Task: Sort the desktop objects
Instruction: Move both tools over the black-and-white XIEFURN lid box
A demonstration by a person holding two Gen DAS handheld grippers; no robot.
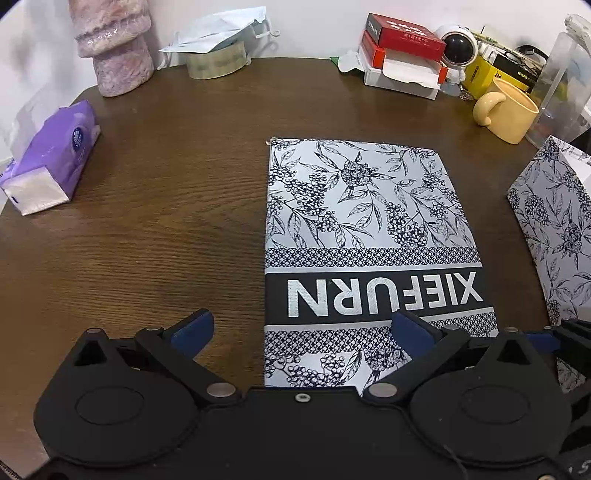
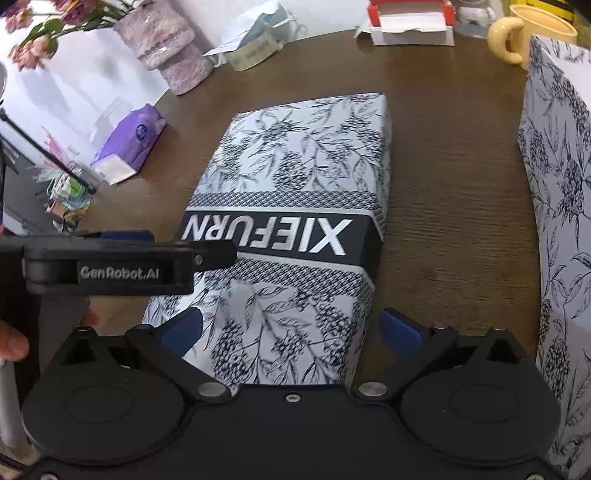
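While the purple tissue pack (image 1: 48, 162) sits far left, the left gripper (image 1: 301, 334) hangs wide open by the flat printed box (image 1: 369, 254). The right gripper (image 2: 291, 326), also spread, straddles its near end. Nothing looks sorted yet.

Two floral boxes (image 1: 369, 221) (image 1: 554, 229), one mug (image 1: 509, 110), one tissue pack (image 1: 51, 162), two red boxes (image 1: 402, 33) (image 1: 376, 55)
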